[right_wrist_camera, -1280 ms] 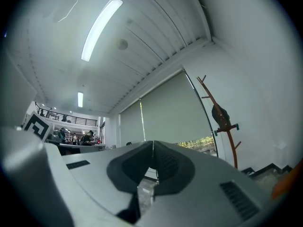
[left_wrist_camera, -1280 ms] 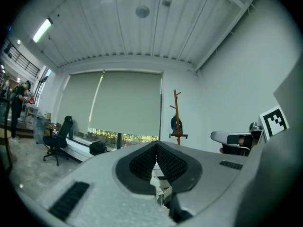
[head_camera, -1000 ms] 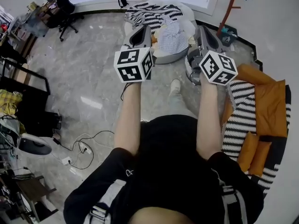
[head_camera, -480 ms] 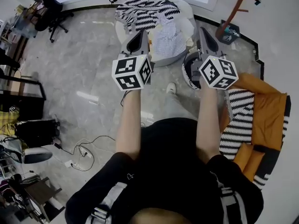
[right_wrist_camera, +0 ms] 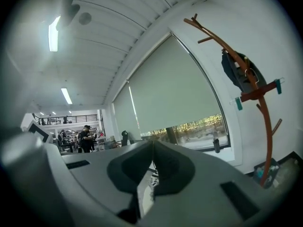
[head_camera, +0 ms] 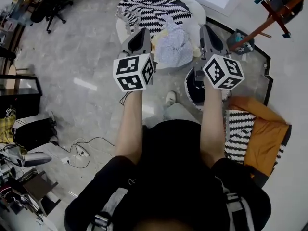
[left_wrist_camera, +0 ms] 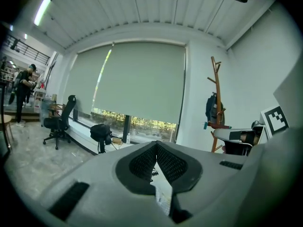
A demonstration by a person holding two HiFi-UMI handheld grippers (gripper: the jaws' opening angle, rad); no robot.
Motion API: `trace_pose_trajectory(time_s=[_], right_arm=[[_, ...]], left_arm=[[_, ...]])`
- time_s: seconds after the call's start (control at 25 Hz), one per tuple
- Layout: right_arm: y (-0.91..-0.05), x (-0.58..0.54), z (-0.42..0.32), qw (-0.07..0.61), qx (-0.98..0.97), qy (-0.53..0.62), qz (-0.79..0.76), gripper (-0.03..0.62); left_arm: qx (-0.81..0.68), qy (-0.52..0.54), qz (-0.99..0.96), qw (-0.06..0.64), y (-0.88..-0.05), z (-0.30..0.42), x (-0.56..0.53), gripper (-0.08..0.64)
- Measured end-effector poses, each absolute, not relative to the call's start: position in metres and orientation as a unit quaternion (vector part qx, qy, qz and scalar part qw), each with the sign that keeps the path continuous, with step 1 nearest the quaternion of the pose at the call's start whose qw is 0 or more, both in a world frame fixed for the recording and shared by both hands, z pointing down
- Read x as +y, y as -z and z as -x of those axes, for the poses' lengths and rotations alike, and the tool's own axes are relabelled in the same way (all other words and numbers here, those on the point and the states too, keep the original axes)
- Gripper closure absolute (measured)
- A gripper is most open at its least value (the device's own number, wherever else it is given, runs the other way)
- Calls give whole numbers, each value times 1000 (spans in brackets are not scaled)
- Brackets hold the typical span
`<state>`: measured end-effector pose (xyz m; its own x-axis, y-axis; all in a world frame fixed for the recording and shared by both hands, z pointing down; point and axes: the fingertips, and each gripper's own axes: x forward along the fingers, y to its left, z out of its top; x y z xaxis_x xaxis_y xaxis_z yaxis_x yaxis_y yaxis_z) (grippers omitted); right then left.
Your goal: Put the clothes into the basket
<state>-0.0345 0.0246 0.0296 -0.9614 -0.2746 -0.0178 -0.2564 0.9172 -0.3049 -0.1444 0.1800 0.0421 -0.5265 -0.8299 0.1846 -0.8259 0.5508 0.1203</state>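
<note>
We hold both grippers out over a glossy grey stone floor [head_camera: 91, 57]. The left gripper [head_camera: 143, 30] and the right gripper [head_camera: 203, 28] each have their jaws pressed together with nothing between them. The clothes [head_camera: 161, 25], a black-and-white zigzag piece [head_camera: 147, 11] and a pale blue garment [head_camera: 174, 47], lie heaped on a round white seat [head_camera: 195, 7] ahead of us. The basket [head_camera: 190, 88], white with a dark inside, stands on the floor under our right arm, partly hidden. An office chair [head_camera: 48, 4] stands far left and a wooden coat stand [head_camera: 276, 11] on the right, near a window with its blind [left_wrist_camera: 137, 79] drawn.
</note>
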Motion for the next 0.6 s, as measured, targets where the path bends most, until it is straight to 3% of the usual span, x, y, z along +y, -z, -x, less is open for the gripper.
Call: trace_pose_trajectory(time_s=[0.6], right_arm=[[-182,9,91,-114,961,201,153,580]], left_arm=[[-851,-17,-459,254,-191,215,149,557]])
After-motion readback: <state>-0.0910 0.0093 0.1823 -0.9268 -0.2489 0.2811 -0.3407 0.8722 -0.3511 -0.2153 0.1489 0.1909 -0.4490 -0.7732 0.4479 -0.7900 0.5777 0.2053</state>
